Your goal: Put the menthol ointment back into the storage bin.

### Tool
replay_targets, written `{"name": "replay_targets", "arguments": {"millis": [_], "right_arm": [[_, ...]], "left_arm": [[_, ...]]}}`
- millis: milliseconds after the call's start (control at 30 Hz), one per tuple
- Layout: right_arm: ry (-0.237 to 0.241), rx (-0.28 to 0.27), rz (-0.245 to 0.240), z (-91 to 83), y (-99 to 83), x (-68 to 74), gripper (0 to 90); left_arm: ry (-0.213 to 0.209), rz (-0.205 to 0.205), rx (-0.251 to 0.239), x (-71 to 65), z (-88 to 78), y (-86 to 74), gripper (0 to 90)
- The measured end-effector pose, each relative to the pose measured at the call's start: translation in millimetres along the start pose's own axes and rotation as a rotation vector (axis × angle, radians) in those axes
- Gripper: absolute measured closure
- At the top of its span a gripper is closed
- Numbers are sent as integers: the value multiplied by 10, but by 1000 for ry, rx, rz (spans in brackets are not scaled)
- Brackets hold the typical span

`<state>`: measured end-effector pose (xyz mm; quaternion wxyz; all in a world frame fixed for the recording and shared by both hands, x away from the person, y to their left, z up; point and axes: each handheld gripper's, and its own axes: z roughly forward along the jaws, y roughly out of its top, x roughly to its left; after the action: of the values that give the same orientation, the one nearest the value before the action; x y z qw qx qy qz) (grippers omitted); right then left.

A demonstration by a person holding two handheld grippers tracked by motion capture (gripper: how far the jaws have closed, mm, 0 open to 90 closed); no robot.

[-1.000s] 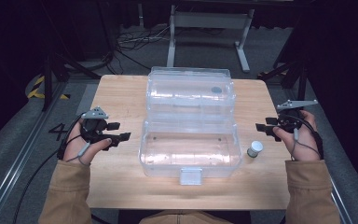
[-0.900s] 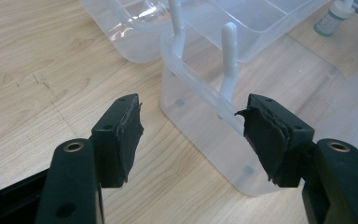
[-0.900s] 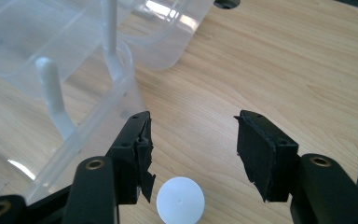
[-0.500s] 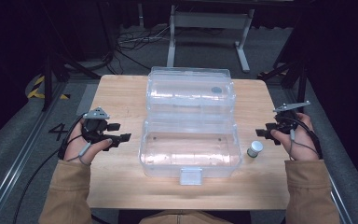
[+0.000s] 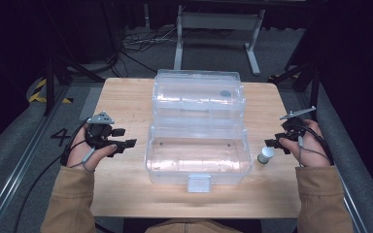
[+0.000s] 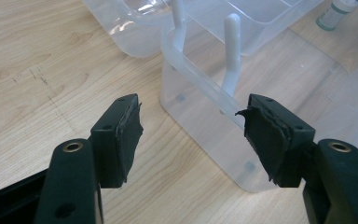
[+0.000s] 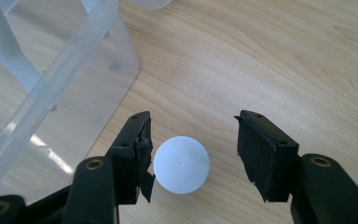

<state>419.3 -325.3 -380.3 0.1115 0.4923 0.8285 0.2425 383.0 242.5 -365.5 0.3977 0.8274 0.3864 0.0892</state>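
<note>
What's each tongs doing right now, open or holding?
Left tongs: open, empty, beside the box.
Right tongs: open around the bottle, not clamped.

Overhead view, two close table-level (image 5: 126, 97) views

In the right gripper view we see only the round white cap of the small bottle (image 7: 181, 164), so its body stays hidden beneath it. The clear plastic box (image 7: 37, 79) is cut off by that view's left and top edges. In the high view the dark spot (image 5: 226, 93) on the box's open lid is too small for us to identify.
</note>
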Motion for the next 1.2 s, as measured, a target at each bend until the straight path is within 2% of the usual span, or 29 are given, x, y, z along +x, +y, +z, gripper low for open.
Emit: {"name": "replay_targets", "arguments": {"millis": [567,1033,1200], "right_arm": [[17,121,-4,196,-41,18,424],[17,173,-13,340,-58,23,418],[24,196,-31,405,-59,33,426]], "left_arm": [[-4,2,12,5,18,-5,365],[-6,2,14,6,25,-7,364],[-8,-5,13,5,25,-10,363]]}}
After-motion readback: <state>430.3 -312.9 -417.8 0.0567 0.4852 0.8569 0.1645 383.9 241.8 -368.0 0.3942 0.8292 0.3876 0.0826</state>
